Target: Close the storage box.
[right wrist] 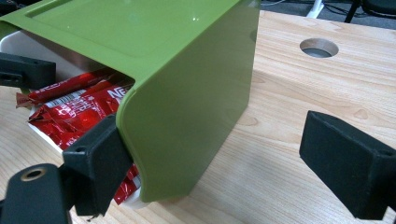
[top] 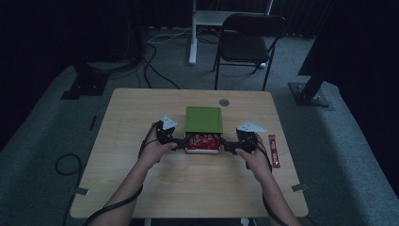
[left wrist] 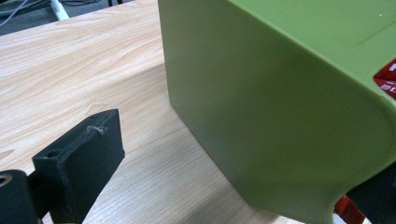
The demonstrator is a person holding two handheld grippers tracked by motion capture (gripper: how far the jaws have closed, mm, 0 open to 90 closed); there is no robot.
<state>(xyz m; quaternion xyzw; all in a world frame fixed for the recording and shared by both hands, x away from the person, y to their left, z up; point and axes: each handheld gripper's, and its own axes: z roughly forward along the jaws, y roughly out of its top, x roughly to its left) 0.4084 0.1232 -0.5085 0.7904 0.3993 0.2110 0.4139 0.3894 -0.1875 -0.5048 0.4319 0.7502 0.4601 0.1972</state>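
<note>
Now we see, from the high view, a wooden table (top: pixel 141 113) with a white box (top: pixel 203 150) near its middle, and a green lid (top: pixel 203 118) that covers most of the box but is slid toward the far side, so the near part stays uncovered. Red snack packets (top: pixel 203 141) lie inside the uncovered part.

We hold the left gripper (top: pixel 178 142) at the left side of the box and the right gripper (top: pixel 228 147) at the right side — both very close to the lid's near corners. From the right gripper view, its jaws stand wide apart: one jaw is just beside the lid's near corner, in front of the red packets, and the other is out over the bare table, with the lid's side wall between them, not pinched. From the left gripper view, one jaw is over the wood well apart from the green wall, and the other seems to sit at the lid's corner at the frame's edge, though it is mostly cut off; so this gripper looks open too, not clamped on anything.

One more red packet (top: pixel 274 150) lies alone on the table, to the right of our right hand (top: pixel 254 159). A round hole (top: pixel 224 102) is in the tabletop just beyond the lid.
</note>
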